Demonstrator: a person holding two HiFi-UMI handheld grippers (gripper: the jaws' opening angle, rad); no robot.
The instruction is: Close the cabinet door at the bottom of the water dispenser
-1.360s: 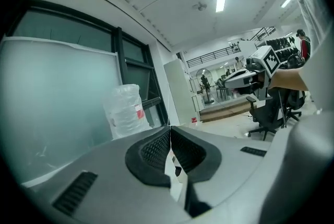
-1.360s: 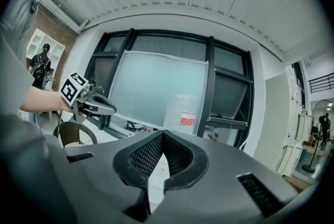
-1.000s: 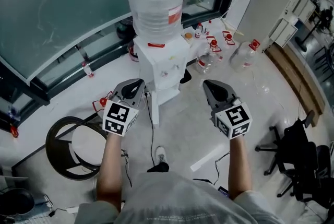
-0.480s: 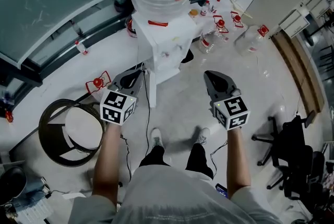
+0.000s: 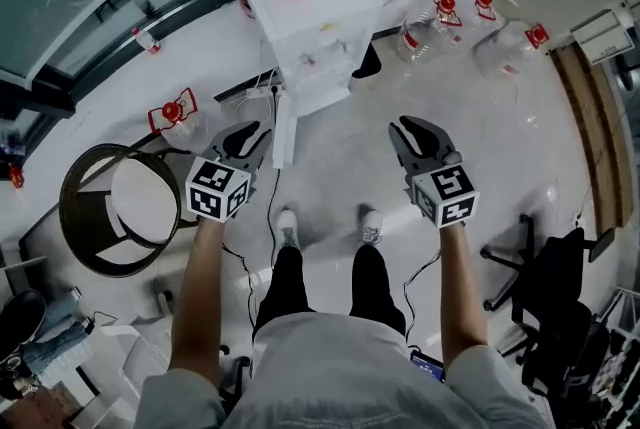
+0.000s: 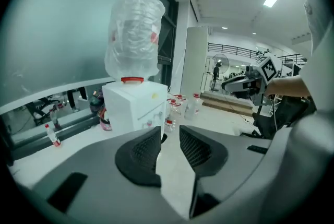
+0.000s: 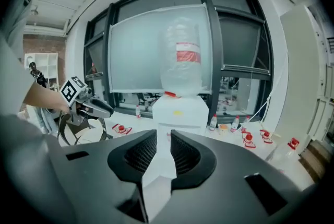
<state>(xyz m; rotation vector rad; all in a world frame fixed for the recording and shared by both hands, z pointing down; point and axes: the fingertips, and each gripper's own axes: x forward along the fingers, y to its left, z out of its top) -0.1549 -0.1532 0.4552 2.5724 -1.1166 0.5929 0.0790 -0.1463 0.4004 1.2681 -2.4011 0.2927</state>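
Head view: left tool (image 5: pixel 250 131) and right tool (image 5: pixel 418 129), jaws just opened and empty, hovered before the water dispenser (image 5: pixel 315 27), whose cabinet door (image 5: pixel 284 129) stood ajar.

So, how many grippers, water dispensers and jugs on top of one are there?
Grippers: 2 (left gripper, right gripper; jaws have just been opening, nothing between them)
Dispenser: 1
Jug on it: 1
Total: 4
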